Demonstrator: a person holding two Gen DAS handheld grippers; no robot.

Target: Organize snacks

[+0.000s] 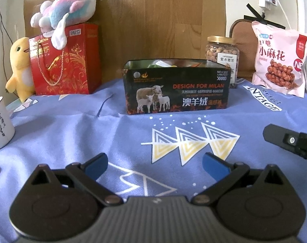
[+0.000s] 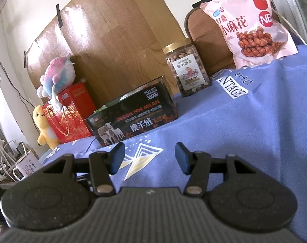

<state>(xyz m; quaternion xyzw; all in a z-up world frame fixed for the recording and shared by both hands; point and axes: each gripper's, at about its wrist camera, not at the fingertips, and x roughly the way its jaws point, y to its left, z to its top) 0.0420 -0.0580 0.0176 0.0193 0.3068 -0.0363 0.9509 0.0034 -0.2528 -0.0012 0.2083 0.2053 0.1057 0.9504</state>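
Observation:
A black open box [image 1: 176, 87] printed with sheep stands mid-table on the blue cloth; snack packets show inside its top. It also shows in the right wrist view [image 2: 133, 115]. A clear nut jar [image 1: 223, 57] with a gold lid stands behind its right end, also in the right wrist view [image 2: 186, 68]. A pink snack bag [image 1: 281, 59] leans at the far right, also in the right wrist view [image 2: 248, 26]. My left gripper [image 1: 155, 165] is open and empty, short of the box. My right gripper [image 2: 150, 159] is open and empty; part of it [image 1: 291, 141] shows in the left wrist view.
A red gift bag [image 1: 66, 60] with a pastel plush fish [image 1: 68, 8] on top stands at back left, beside a yellow plush duck [image 1: 19, 68]. A white mug [image 1: 0, 123] sits at the left edge. A wooden board [image 1: 153, 20] backs the table.

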